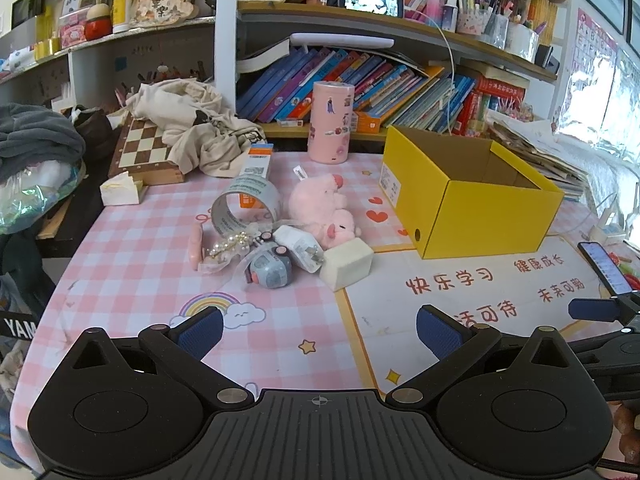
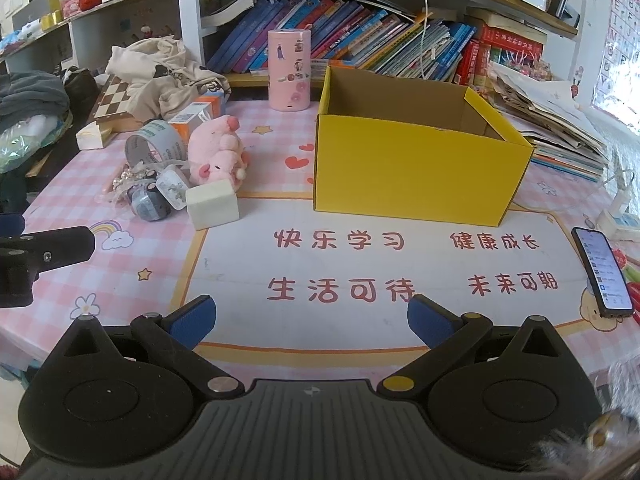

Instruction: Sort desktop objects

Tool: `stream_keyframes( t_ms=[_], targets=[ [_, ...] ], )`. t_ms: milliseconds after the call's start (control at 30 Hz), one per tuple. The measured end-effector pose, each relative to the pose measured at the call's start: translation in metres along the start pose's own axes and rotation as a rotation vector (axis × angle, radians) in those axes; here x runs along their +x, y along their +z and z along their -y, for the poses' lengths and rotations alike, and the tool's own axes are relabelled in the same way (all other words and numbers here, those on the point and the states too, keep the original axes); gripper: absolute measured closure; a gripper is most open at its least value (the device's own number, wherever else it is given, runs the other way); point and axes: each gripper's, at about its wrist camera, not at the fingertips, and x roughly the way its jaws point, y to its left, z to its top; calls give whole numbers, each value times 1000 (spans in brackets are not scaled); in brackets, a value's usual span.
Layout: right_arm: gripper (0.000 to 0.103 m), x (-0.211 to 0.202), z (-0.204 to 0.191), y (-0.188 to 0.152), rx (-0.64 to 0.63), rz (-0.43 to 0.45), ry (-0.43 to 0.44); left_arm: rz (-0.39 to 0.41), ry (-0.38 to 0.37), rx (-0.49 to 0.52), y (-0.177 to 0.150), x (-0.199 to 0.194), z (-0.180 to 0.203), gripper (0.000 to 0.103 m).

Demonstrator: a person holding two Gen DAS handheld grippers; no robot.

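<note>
Likely light and soft, plush (image 1: 320, 208) at 12 o'clock suits a body pinch; both grippers (image 1: 318, 332) (image 2: 312, 320) gape empty.

The desk (image 2: 256, 320) wears a pink checked mat printed with red Chinese characters. On it stands an open yellow box (image 2: 412, 172), with a tall pink canister (image 2: 289, 70) behind it. To the left lies a huddle: tape roll (image 1: 244, 210), pink plush pig (image 1: 324, 210), white charger (image 1: 300, 248), cream block (image 1: 347, 264) and a small grey gadget (image 1: 270, 268). A phone (image 2: 603, 272) lies at the right edge, a chessboard (image 1: 144, 152) at the far left.
</note>
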Motion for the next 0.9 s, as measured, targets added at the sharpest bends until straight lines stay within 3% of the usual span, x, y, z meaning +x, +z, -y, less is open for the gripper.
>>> stream_keyframes(
  t_ms=[900],
  targets=[
    [0,-7,0,-4,4,-5,-6,5,-10,-5,-2,-6,8,0]
  ],
)
